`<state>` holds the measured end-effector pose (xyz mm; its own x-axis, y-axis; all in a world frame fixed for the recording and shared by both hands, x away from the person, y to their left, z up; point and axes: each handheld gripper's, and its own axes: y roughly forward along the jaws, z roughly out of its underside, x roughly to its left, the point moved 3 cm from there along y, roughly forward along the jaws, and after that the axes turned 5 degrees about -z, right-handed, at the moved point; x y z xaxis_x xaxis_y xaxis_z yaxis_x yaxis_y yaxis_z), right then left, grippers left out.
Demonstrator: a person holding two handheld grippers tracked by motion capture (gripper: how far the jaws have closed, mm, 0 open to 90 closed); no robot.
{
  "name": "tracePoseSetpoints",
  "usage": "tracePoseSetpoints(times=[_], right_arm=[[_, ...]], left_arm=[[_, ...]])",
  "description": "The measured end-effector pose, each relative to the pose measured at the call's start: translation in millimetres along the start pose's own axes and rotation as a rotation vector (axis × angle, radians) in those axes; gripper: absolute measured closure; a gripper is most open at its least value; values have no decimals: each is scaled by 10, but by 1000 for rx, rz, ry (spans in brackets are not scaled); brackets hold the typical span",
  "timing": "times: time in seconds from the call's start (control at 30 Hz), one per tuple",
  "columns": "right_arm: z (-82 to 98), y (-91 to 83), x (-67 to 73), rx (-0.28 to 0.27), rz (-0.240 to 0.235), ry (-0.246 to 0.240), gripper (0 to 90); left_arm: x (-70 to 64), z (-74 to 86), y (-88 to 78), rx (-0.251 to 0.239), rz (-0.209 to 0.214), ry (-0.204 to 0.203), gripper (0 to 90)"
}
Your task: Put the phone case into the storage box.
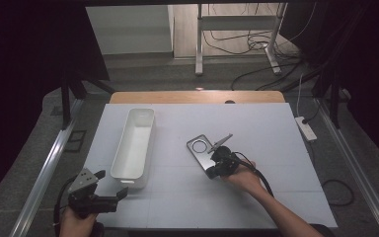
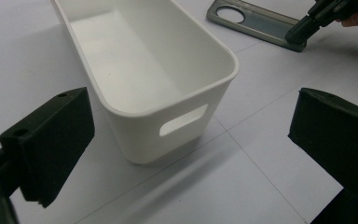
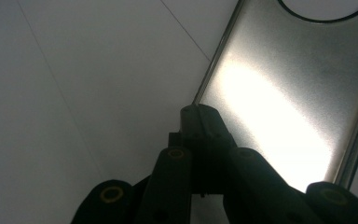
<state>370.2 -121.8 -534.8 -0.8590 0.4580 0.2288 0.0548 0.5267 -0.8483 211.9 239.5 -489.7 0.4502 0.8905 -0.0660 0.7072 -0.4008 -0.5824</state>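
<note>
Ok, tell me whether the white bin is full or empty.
Empty. The white bin stands upright on the table, and its bare white floor shows, with nothing inside.

Surface: pale grey-white sheet (image 1: 256, 197) over a wooden top (image 1: 197, 97).
Floor: grey carpet (image 1: 143, 74), loose black cables (image 1: 246, 42).
Furniture: white metal stand (image 1: 237, 22).
Sides: dark curtains (image 1: 24, 59).
Power: white power strip (image 1: 306, 128).

so the table (image 1: 276, 187) has a white gridded top with a wooden edge at the back. sitting on it: a long white bin (image 1: 134, 143) on the left, flat metal plate (image 1: 201, 150) with a round hole near the middle
</note>
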Motion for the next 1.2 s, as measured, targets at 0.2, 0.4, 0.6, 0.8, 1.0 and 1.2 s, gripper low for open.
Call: tracePoseSetpoints(times=[0.2,0.4,0.6,0.8,1.0,1.2], right_arm=[[-32,-149,-14,-76,11,-10,823],[-50,-291,-96,-126,62,6,638],[-66,-381,-183,-146,124,32,422],[-65,-446,-310,-170,169,87,177],[-58,-470,-442,-175,193,173,41],[-55,-366,-497,-121,205,177,65]], left_arm=[[3,1,-1,0,1,-1,8],[5,1,-2,-1,3,-4,9],[7,0,-1,-1,5,-6,9],[6,-1,3,0,7,-5,9],[8,-1,6,2,8,-8,9],[8,-2,8,3,8,-8,9]])
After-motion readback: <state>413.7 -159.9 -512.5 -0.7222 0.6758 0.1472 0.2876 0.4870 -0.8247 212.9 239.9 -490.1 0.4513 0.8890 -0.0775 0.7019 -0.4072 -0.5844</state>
